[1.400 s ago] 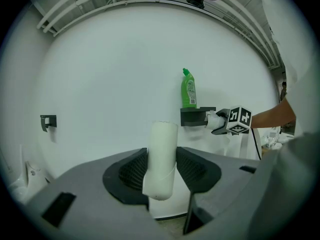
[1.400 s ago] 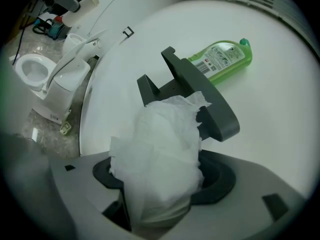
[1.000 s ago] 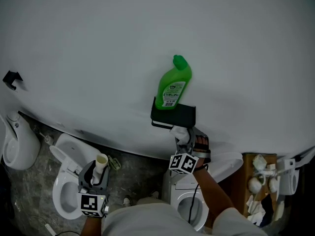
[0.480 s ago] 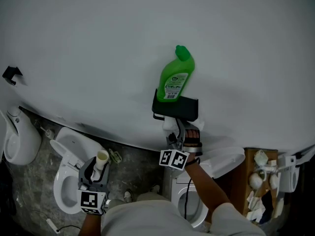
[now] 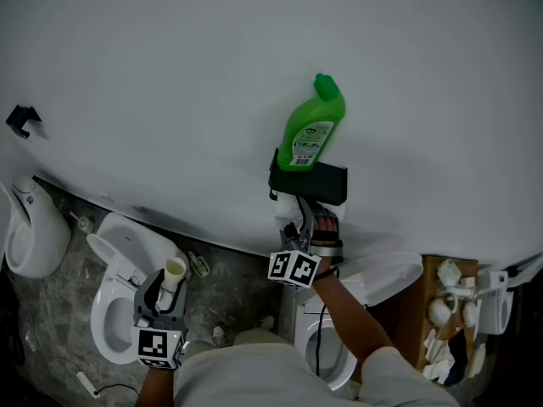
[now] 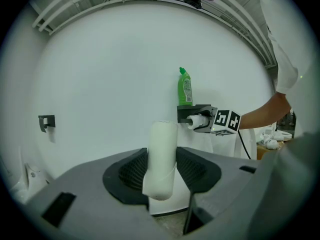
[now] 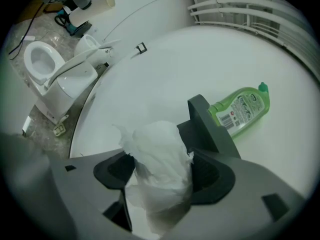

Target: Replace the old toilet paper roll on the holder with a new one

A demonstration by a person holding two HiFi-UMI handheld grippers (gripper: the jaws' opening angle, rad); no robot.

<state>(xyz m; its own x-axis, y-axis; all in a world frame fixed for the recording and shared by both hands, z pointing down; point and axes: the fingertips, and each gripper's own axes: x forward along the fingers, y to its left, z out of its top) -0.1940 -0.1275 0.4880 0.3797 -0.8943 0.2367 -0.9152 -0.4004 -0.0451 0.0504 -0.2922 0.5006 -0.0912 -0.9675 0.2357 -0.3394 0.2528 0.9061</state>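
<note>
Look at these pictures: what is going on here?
A person works with a gripper in each hand. The left gripper is shut on a cream cardboard tube. The right gripper clamps a ruffled white toilet paper roll at the black wall holder under a green plastic bottle. Whether the roll is seated cannot be told.

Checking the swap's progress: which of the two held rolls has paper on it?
The crumpled white roll in the right gripper, by the black holder. The left gripper grips a smooth bare tube.

White wall (image 5: 170, 75) above mottled grey floor (image 5: 242, 288).
</note>
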